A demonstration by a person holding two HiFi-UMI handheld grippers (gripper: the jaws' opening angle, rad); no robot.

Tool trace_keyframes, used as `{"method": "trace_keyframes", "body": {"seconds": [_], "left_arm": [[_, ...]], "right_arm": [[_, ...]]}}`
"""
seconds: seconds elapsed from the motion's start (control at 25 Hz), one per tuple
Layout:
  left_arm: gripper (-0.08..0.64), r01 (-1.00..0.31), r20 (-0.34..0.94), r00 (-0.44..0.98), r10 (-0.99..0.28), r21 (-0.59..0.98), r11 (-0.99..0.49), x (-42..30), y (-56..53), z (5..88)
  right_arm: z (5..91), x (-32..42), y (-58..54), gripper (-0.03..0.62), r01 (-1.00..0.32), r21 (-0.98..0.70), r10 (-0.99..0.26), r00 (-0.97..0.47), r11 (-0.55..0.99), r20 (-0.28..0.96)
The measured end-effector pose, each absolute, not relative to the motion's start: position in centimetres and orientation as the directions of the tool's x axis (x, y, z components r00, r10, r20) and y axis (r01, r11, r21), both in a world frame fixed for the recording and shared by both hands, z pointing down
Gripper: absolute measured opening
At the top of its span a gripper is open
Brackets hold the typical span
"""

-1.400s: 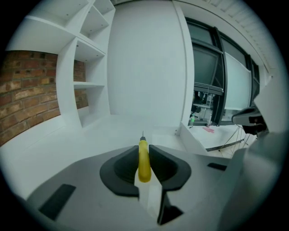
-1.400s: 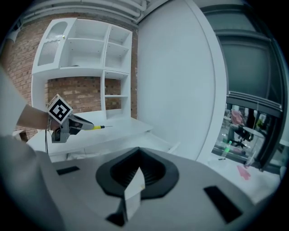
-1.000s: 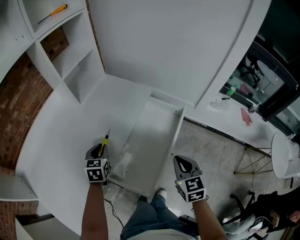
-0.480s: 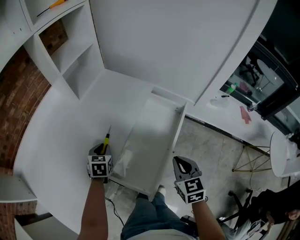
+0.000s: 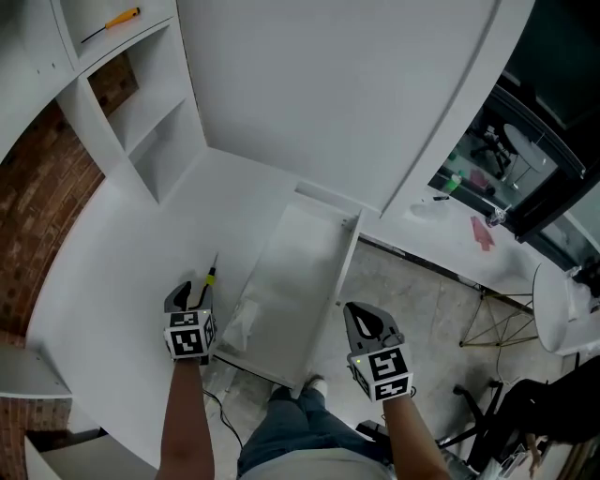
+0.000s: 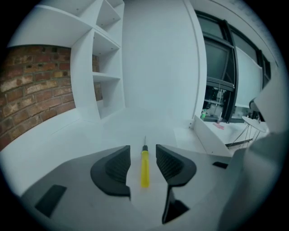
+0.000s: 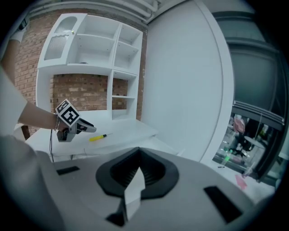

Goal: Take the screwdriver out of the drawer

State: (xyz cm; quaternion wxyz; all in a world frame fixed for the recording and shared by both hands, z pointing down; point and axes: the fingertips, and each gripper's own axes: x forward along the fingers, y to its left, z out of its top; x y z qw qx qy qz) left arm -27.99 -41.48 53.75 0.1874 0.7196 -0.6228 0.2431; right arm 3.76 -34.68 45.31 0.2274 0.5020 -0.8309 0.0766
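A yellow-handled screwdriver point(image 5: 210, 277) lies on the white desktop, just left of the open white drawer point(image 5: 348, 258). My left gripper point(image 5: 191, 292) sits right behind it, and its jaws have just been opening. In the left gripper view the screwdriver point(image 6: 144, 168) rests between the pads point(image 6: 118, 165), with a gap on each side. My right gripper point(image 5: 360, 319) hovers past the drawer's near right corner, shut and empty. From the right gripper view point(image 7: 138, 153) the left gripper point(image 7: 76, 127) and the screwdriver point(image 7: 98, 137) show on the desk.
White shelving point(image 5: 141, 112) stands at the back left against a brick wall point(image 5: 37, 197); a second screwdriver point(image 5: 111, 23) lies on an upper shelf. A tall white curved panel point(image 5: 356, 84) rises behind the drawer. A person's legs stand below the desk edge.
The left gripper's jaws have opened off the screwdriver, which now lies loose on the desk. The left gripper has drawn back slightly. The right gripper has risen slightly.
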Motion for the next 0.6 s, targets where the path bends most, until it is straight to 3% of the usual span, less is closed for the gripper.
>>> {"method": "trace_keyframes", "body": {"seconds": [0.48,0.6], "left_arm": [[0.178,-0.983,0.198,0.148,-0.969,-0.075,-0.165,-24.4,-37.2,37.2],[0.14,-0.979,0.106,0.171,-0.98,-0.098,-0.181,-23.1,-35.6,34.2]], "right_arm": [[34.8,6.0,-34.7,0.011,-0.896,0.171,-0.907,-0.381,0.41,0.18],[32.0,6.5,-34.4,0.011,-0.904,0.148,-0.916,-0.389,0.401,0.101]]}}
